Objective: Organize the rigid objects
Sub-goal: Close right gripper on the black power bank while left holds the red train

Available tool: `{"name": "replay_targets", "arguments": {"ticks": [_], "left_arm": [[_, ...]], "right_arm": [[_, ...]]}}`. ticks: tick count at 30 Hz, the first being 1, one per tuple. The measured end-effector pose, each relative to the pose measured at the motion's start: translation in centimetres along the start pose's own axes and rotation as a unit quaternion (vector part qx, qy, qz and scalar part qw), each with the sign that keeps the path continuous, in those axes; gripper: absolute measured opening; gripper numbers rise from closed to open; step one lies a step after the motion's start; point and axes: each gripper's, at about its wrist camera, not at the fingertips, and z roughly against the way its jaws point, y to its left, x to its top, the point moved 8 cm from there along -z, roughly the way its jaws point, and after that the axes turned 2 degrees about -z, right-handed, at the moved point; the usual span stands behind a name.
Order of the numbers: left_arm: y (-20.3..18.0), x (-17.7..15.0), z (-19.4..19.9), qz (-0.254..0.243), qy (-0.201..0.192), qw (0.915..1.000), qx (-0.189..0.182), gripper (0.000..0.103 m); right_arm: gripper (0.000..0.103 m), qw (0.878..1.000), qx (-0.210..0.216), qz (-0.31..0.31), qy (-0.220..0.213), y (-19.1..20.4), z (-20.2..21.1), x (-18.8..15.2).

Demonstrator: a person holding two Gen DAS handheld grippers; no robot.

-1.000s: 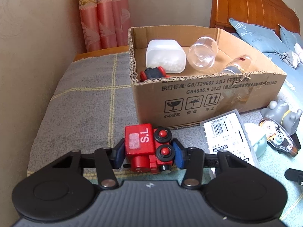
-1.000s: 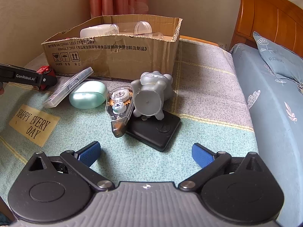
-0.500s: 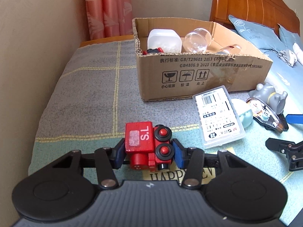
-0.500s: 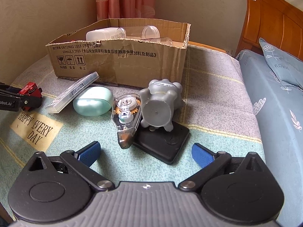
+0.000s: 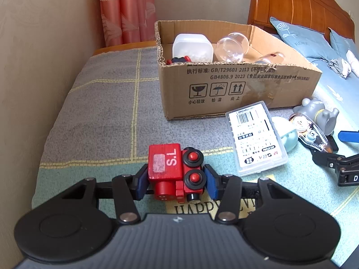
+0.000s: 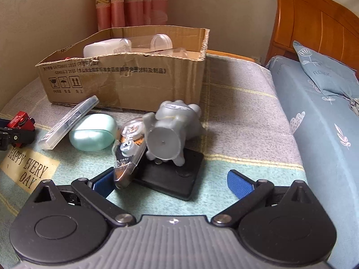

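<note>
My left gripper (image 5: 176, 180) is shut on a red toy train (image 5: 175, 170) marked "S.L", held just above the blanket in front of the cardboard box (image 5: 224, 89). The same train (image 6: 20, 121) shows at the far left of the right wrist view. My right gripper (image 6: 171, 182) stands open around the near end of a black flat case (image 6: 175, 179). On that case lie a grey animal figurine (image 6: 172, 127) and a clear correction tape dispenser (image 6: 128, 154), whose tip touches my left blue pad.
The box (image 6: 125, 78) holds a white container (image 5: 193, 48), a clear cup (image 5: 231, 47), a bottle and another red toy. A clear plastic case (image 5: 255, 136) and a mint oval case (image 6: 93, 132) lie before it. A bed with blue pillows is on the right.
The left gripper with the train drew back from the box, then held still. The right gripper moved forward, so the black case and tape dispenser now sit between its fingers.
</note>
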Motion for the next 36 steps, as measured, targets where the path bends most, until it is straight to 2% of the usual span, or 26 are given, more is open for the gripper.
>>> {"name": "replay_targets", "arguments": {"ticks": [5, 7, 13, 30, 36], "left_arm": [[-0.1, 0.1, 0.0, 0.0, 0.0, 1.0, 0.003, 0.05], [-0.1, 0.1, 0.0, 0.001, 0.0, 1.0, 0.003, 0.05], [-0.2, 0.2, -0.1, 0.0, 0.003, 1.0, 0.004, 0.05], [-1.7, -1.5, 1.7, -0.035, 0.009, 0.9993, -0.01, 0.049], [-1.8, -1.7, 1.7, -0.032, 0.004, 0.9994, -0.009, 0.053]], "right_arm": [[0.102, 1.0, -0.011, -0.012, -0.003, -0.9, 0.5, -0.5], [0.092, 1.0, -0.01, -0.01, -0.012, -0.3, 0.5, -0.3], [0.077, 1.0, -0.003, 0.001, -0.022, 1.1, 0.7, 0.2], [0.077, 0.997, 0.052, 0.053, 0.004, -0.2, 4.6, -3.6], [0.08, 0.998, 0.044, 0.043, 0.008, 0.0, 5.0, -3.9]]}}
